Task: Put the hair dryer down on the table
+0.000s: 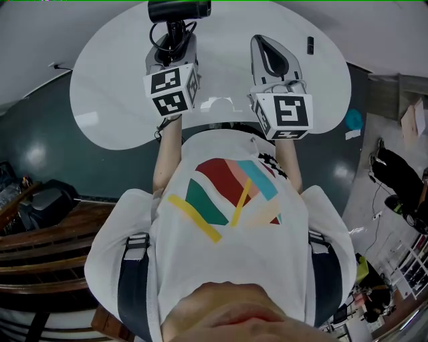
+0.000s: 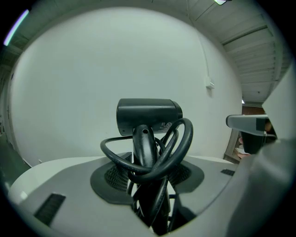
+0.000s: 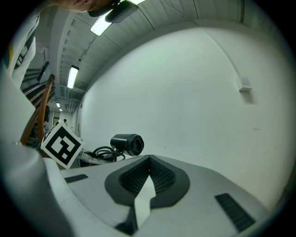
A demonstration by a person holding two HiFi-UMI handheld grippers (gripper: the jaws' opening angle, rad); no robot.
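Observation:
The black hair dryer [image 1: 179, 9] hangs over the far side of the white table [image 1: 114, 87], barrel lying crosswise. My left gripper [image 1: 175, 41] is shut on its handle, with loops of the black cord bunched between the jaws. In the left gripper view the hair dryer [image 2: 148, 115] stands upright above the left gripper [image 2: 149, 178], the cord coiled round the handle. My right gripper [image 1: 269, 48] hovers beside it to the right, shut and holding nothing. In the right gripper view the right gripper [image 3: 149, 159] has its pads meeting at the tip, and the hair dryer [image 3: 127, 144] shows to the left.
A small black object [image 1: 309, 45] lies on the table's far right. Dark floor surrounds the table. Wooden furniture [image 1: 40, 227] stands at the left. A blue thing [image 1: 354, 119] and assorted clutter lie on the floor to the right.

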